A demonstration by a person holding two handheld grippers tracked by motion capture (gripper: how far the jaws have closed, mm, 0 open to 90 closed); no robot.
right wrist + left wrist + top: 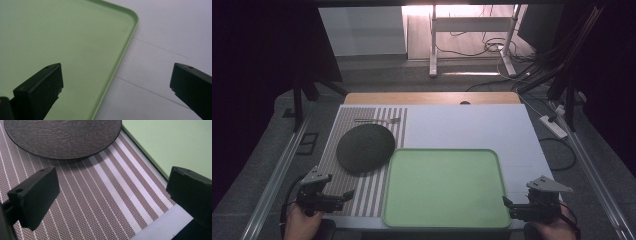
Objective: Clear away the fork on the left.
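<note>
A dark round plate [365,148] lies on a brown striped placemat [343,125], with a fork [379,120] beyond it near the mat's far edge. A light green tray [444,187] sits right of the mat. My left gripper [346,196] hovers open over the mat's near end, short of the plate [62,137], nothing between its jaws. My right gripper [508,205] is open at the tray's near right corner, straddling the tray rim [125,50] with nothing held.
The white tabletop [472,127] spreads behind and right of the tray. A wooden strip [432,97] borders its far edge. Metal rails [277,175] run along both sides; cables and a power strip [553,126] lie on the floor at right.
</note>
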